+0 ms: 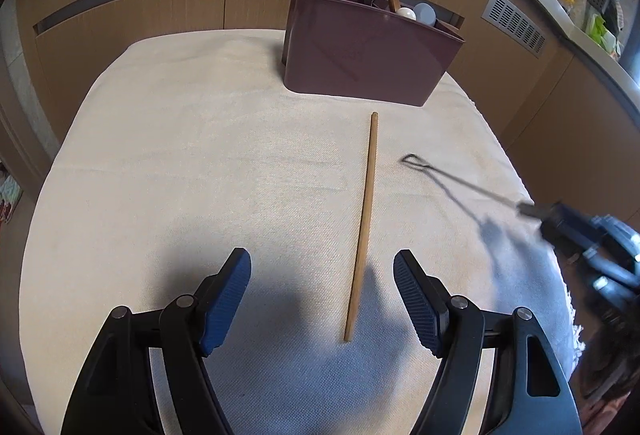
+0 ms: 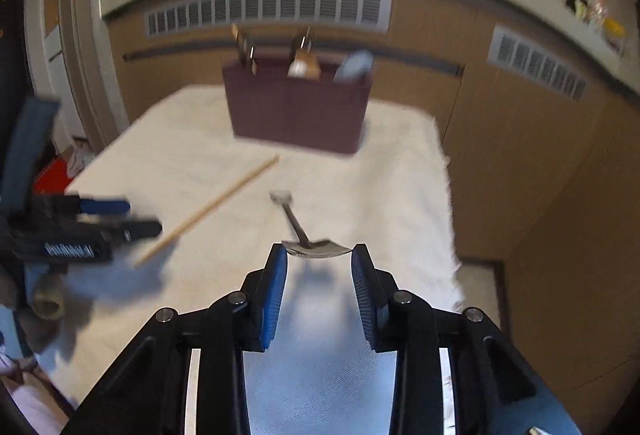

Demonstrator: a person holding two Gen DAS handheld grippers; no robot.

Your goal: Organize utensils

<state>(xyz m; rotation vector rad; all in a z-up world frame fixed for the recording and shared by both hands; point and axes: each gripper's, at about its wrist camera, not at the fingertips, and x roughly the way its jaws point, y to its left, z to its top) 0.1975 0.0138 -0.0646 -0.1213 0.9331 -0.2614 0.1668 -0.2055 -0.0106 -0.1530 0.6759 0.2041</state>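
Tongs first: your left gripper stands spread over the cloth, nothing between its pads, with the chopstick lying just ahead. Your right gripper pinches a metal utensil by its broad end, handle pointing away. Farther back, the caddy holds spoons, a chopstick and other utensils. Lettering on the left gripper is too blurred to read.

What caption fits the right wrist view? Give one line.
Right gripper clamps a metal utensil above the white cloth, facing the utensil holder.
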